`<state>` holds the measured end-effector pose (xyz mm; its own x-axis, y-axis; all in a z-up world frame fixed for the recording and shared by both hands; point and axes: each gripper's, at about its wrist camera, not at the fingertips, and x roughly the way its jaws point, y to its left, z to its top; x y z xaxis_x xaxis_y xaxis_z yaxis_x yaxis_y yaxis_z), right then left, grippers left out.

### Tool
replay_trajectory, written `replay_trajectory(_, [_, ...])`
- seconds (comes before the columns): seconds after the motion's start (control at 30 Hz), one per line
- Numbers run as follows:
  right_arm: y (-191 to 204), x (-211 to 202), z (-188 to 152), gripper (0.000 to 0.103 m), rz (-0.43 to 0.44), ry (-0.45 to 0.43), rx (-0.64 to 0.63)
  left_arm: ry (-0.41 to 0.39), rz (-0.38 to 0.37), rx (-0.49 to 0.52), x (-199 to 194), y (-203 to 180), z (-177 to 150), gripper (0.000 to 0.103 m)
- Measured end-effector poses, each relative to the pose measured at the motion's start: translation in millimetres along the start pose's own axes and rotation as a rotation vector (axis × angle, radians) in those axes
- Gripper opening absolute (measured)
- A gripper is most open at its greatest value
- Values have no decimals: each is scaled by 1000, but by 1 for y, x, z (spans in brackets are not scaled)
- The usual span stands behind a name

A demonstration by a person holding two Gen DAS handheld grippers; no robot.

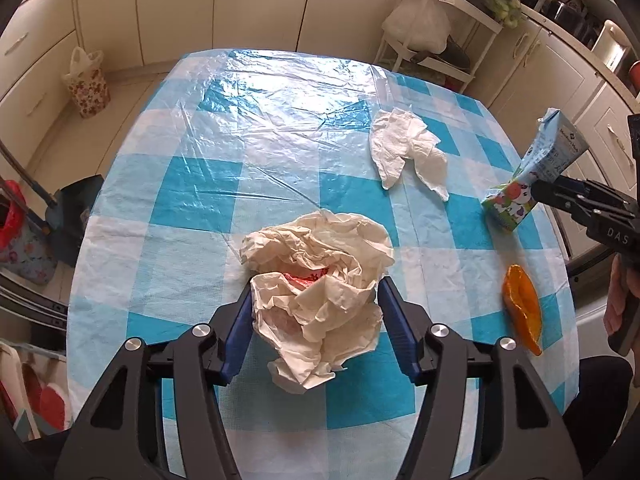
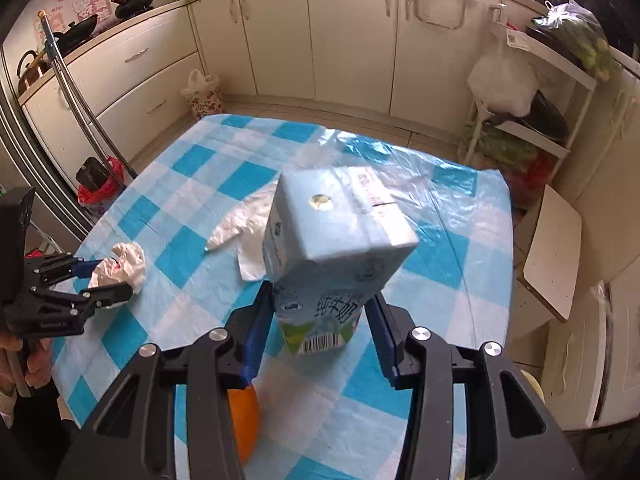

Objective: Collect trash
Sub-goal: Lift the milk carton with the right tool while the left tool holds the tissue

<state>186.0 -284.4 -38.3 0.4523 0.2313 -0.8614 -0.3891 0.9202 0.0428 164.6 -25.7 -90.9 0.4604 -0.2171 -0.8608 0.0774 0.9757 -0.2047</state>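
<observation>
A crumpled cream paper wad (image 1: 320, 292) with something red inside lies on the blue-checked table (image 1: 280, 148). My left gripper (image 1: 316, 300) is around it, its blue pads touching both sides; from the right wrist it shows at far left (image 2: 108, 276) with the wad (image 2: 124, 264) between its fingers. My right gripper (image 2: 316, 304) is shut on the lower part of a light-blue milk carton (image 2: 336, 236), which tilts up off the table. From the left wrist, the carton (image 1: 536, 160) and right gripper (image 1: 540, 194) sit at the right edge. A white tissue (image 1: 408, 152) and an orange peel (image 1: 522, 308) lie loose.
Clear plastic film (image 1: 288, 92) covers the table's far half. The tissue (image 2: 248, 236) lies behind the carton and the peel (image 2: 244, 420) under my right gripper. Cabinets (image 2: 352, 40), a white rack (image 2: 532, 120) with bags and a floral bag (image 1: 86, 84) on the floor surround the table.
</observation>
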Motion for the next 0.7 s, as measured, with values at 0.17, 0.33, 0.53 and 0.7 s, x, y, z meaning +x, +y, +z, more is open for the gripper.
replay_trajectory(0.17, [-2,8,-8,41,43,-35,45,-8,23,17,2,-7,-4,61])
replay_trajectory(0.33, [3,2,-9,60,35,-74,18,-13,34,29,3,-10,-5,64])
replay_trajectory(0.53, [7,7,2,81,12,-129,-2,-15,36,32,5,-10,-2,66])
replay_trajectory(0.7, [0,16,12,51,44,-126,34,-19,34,24,5,-8,0,66])
